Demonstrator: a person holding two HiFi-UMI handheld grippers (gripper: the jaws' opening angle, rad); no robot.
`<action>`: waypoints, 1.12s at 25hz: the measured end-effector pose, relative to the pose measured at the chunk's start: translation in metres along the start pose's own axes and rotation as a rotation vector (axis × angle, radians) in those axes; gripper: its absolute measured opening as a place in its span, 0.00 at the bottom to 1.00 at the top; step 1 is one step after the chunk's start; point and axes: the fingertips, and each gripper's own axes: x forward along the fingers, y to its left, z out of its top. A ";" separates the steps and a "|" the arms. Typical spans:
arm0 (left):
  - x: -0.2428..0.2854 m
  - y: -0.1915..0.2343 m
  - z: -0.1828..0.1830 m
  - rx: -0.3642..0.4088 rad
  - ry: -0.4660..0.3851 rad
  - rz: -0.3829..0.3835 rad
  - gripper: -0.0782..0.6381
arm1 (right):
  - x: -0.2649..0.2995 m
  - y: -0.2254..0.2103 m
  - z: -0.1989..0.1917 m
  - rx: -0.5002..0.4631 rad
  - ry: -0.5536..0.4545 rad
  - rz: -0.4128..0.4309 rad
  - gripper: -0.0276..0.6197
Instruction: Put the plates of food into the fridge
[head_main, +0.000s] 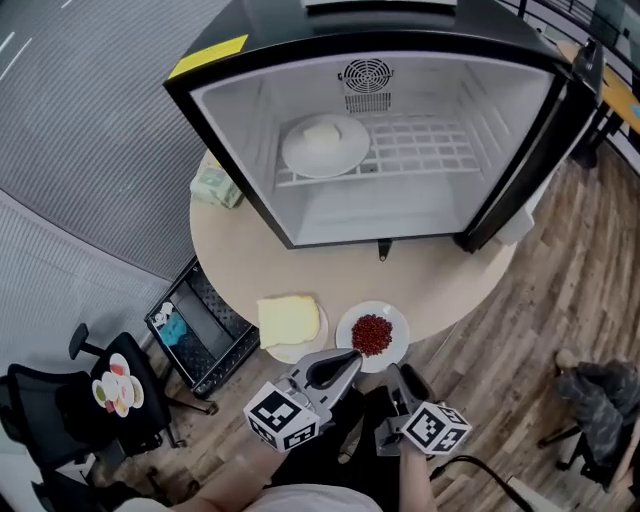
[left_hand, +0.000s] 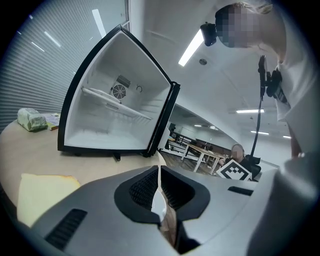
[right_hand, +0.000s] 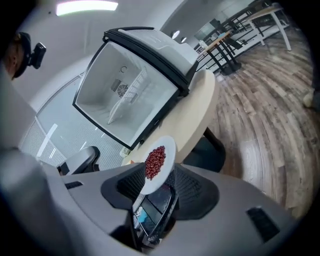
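The open fridge (head_main: 380, 130) stands on a round table (head_main: 440, 285), and a white plate of pale food (head_main: 325, 145) sits on its wire shelf. Two plates lie at the table's near edge: one with a yellow slab (head_main: 288, 322) and one with red beans (head_main: 372, 335). My left gripper (head_main: 345, 362) is at the bean plate's near-left rim, shut, with nothing between its jaws (left_hand: 159, 172). The yellow slab (left_hand: 42, 192) lies to its left. My right gripper (head_main: 398, 378) is at the plate's near-right rim. Its jaws stand apart with the bean plate's (right_hand: 157, 162) rim between them, pads not pressing.
The fridge door (head_main: 540, 150) hangs open to the right. A green packet (head_main: 215, 185) lies on the table left of the fridge. On the wooden floor are a black crate (head_main: 200, 330) and a black chair (head_main: 60, 410) carrying a small dish (head_main: 118, 385).
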 end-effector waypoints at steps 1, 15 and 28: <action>-0.001 0.003 -0.004 0.005 0.014 -0.002 0.12 | 0.006 -0.002 -0.003 0.008 -0.004 -0.003 0.29; -0.015 0.018 -0.035 0.023 0.083 -0.020 0.12 | 0.031 -0.016 -0.007 0.356 -0.131 0.070 0.08; -0.001 0.011 0.011 0.048 -0.018 -0.004 0.12 | 0.002 0.012 0.047 0.461 -0.205 0.123 0.07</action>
